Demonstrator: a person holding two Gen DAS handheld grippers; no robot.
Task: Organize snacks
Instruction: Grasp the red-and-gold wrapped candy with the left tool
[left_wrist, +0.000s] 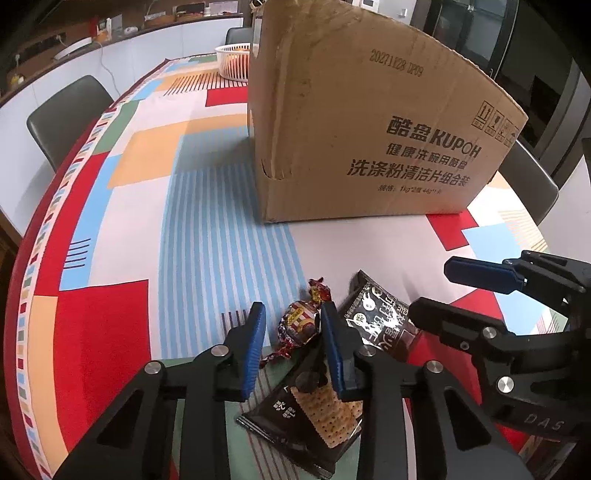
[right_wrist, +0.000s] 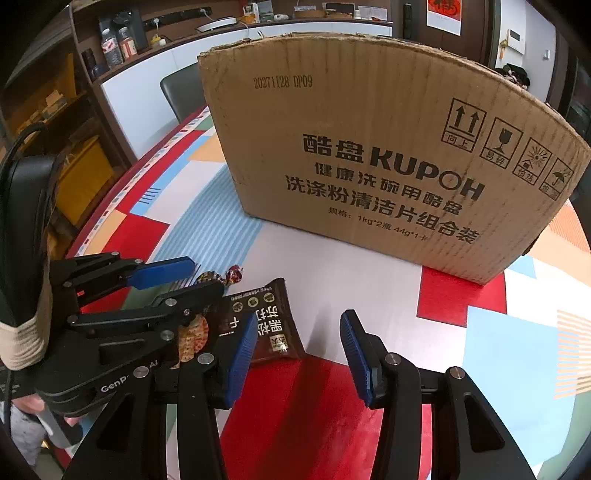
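A wrapped candy (left_wrist: 300, 323) with twisted red ends lies on the tablecloth between the blue pads of my left gripper (left_wrist: 293, 347), which is open around it. A dark cracker packet (left_wrist: 314, 417) lies under the left gripper's right finger. A second dark packet (left_wrist: 380, 317) lies just to the right; it also shows in the right wrist view (right_wrist: 266, 325). My right gripper (right_wrist: 299, 354) is open and empty, just right of that packet. A big cardboard box (left_wrist: 362, 122) stands behind the snacks; it also shows in the right wrist view (right_wrist: 388, 158).
A colourful patterned tablecloth (left_wrist: 184, 221) covers the table. A white basket (left_wrist: 236, 61) stands at the far end behind the box. Grey chairs (left_wrist: 66, 114) stand around the table. Shelves with bottles (right_wrist: 110, 44) are beyond.
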